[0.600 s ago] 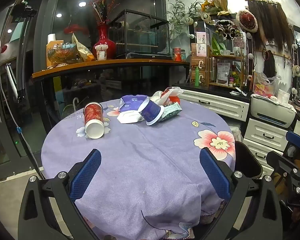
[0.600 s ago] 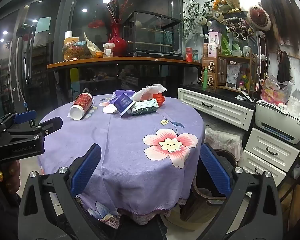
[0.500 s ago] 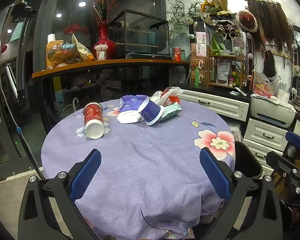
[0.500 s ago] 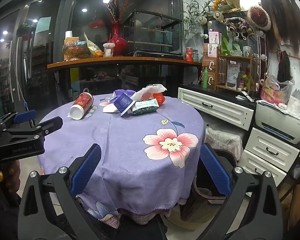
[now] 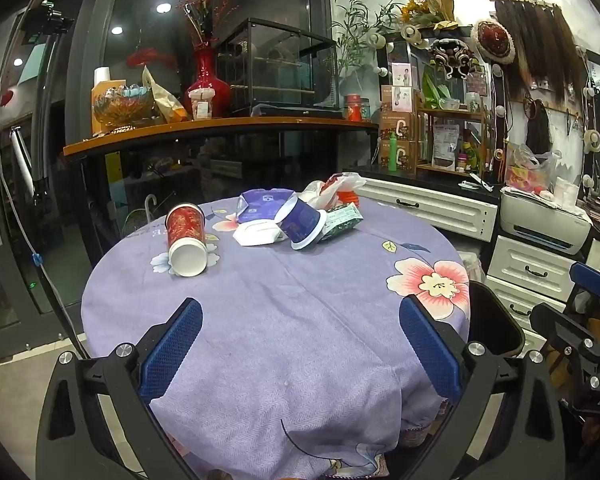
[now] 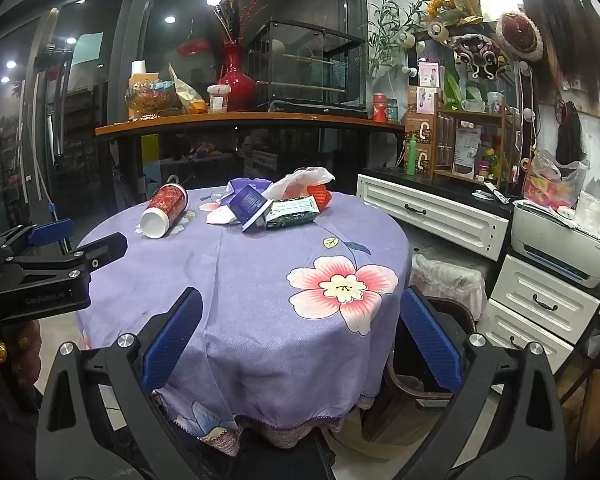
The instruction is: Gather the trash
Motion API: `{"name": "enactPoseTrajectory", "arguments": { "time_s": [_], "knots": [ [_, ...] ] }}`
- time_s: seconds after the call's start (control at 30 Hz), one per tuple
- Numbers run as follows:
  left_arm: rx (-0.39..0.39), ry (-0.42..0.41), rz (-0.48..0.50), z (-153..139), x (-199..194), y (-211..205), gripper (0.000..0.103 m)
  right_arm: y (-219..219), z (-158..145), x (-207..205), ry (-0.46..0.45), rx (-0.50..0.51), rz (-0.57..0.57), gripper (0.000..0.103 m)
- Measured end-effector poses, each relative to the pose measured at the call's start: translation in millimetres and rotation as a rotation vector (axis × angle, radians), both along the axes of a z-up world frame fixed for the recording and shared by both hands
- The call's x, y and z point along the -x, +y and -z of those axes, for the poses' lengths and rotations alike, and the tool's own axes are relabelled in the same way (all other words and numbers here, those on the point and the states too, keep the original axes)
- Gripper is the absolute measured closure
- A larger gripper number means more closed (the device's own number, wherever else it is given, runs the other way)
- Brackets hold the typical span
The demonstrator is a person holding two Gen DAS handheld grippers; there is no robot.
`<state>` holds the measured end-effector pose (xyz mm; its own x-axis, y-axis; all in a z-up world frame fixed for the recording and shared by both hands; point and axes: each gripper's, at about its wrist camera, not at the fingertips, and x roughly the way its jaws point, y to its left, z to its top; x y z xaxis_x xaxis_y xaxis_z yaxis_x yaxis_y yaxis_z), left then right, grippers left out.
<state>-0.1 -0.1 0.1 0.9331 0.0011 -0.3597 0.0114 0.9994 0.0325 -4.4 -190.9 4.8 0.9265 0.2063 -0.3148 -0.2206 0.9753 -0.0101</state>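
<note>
A round table [image 5: 260, 340] under a purple flowered cloth held the trash at its far side. A red paper cup [image 5: 186, 240] lay tipped over, its white mouth toward the near edge, apart to the left of a small heap: a white wipes packet [image 5: 258, 236], a dark blue cup [image 5: 304, 226] on its side, a purple pouch [image 5: 262, 204], a green packet [image 5: 340, 220] and a crumpled plastic bag [image 5: 332, 190] (something orange-red showed under the bag). The left gripper [image 5: 300, 344] hung over the near part of the cloth, its blue pads spread wide with nothing between them. The right gripper [image 6: 300, 340] was likewise wide apart and empty, near the table's right edge, above a dark bin [image 6: 420, 364] on the floor beside the table.
</note>
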Motion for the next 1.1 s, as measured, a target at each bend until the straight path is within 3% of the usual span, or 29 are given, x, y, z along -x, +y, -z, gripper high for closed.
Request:
{"name": "enactPoseTrajectory", "arguments": {
  "time_s": [1.1],
  "knots": [
    [0.003, 0.008, -0.001, 5.1, -1.1, 0.5, 0.005, 0.0, 0.0, -1.1, 0.004, 0.0, 0.0, 0.005]
  ]
}}
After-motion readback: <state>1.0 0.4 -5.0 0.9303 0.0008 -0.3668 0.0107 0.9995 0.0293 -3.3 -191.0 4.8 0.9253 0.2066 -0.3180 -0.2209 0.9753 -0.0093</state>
